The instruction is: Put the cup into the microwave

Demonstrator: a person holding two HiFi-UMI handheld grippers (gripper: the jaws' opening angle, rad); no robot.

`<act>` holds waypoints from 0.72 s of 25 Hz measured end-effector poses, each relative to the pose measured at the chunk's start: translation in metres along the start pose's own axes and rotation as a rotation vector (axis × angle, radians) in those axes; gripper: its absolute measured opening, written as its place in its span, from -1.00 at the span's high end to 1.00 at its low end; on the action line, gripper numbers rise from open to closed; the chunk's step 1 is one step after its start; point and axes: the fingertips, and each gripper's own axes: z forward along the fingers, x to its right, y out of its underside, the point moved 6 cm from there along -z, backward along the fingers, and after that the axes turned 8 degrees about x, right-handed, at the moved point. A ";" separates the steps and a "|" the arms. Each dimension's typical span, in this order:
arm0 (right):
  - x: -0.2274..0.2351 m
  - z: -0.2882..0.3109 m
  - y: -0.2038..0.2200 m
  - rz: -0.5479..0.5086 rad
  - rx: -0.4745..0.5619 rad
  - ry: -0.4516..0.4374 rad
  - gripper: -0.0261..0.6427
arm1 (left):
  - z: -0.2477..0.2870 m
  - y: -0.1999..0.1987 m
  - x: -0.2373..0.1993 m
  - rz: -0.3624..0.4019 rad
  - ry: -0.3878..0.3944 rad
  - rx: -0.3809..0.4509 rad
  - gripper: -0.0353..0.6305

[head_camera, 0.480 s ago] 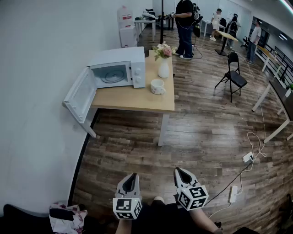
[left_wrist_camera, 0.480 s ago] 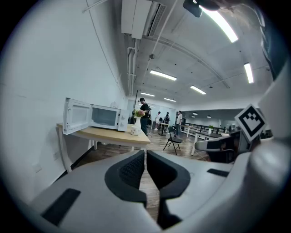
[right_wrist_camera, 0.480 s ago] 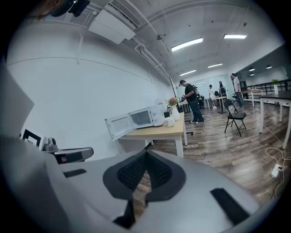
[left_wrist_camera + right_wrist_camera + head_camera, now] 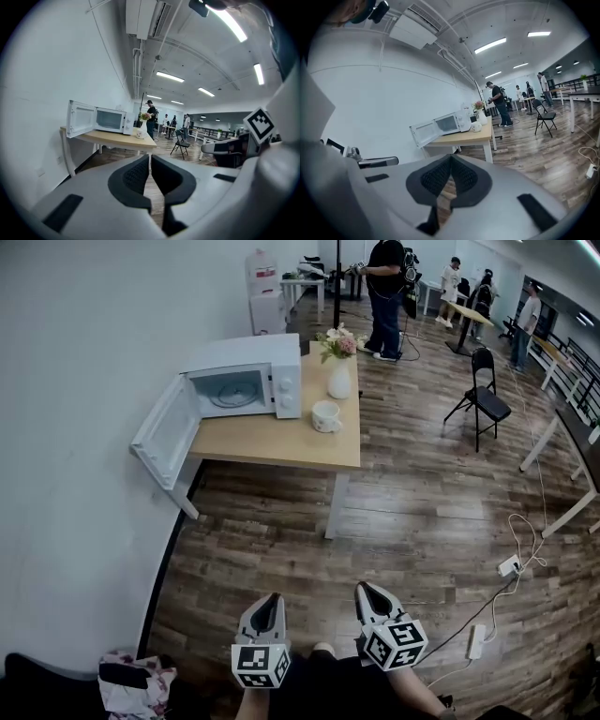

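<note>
The white ceramic cup (image 4: 325, 415) is being observed standing upright on the light wooden bench (image 4: 272, 444), near its right edge. It is just beside the white microwave oven (image 4: 246, 378) at the far left corner, whose door (image 4: 166, 435) is being left wide open. The left gripper (image 4: 269, 601) and right gripper (image 4: 368, 590) are being held well apart from the bench, each with jaws pressed together and nothing between them.

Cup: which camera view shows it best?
Head view: the cup sits whole and unblocked, near the microwave. Both gripper views show it only as a tiny far shape on the table.
</note>
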 end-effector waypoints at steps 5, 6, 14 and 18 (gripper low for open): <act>0.000 0.002 -0.001 -0.001 0.002 -0.009 0.94 | 0.000 0.000 0.003 0.001 -0.012 -0.002 0.84; 0.000 0.002 -0.001 0.002 0.002 -0.011 0.94 | 0.000 0.000 0.004 0.002 -0.010 -0.004 0.84; -0.008 0.002 0.011 0.021 -0.041 -0.043 0.94 | -0.007 0.002 0.003 0.000 -0.023 -0.016 0.84; -0.011 0.003 0.015 0.035 -0.060 -0.067 0.94 | -0.010 0.005 0.002 -0.007 -0.032 -0.022 0.84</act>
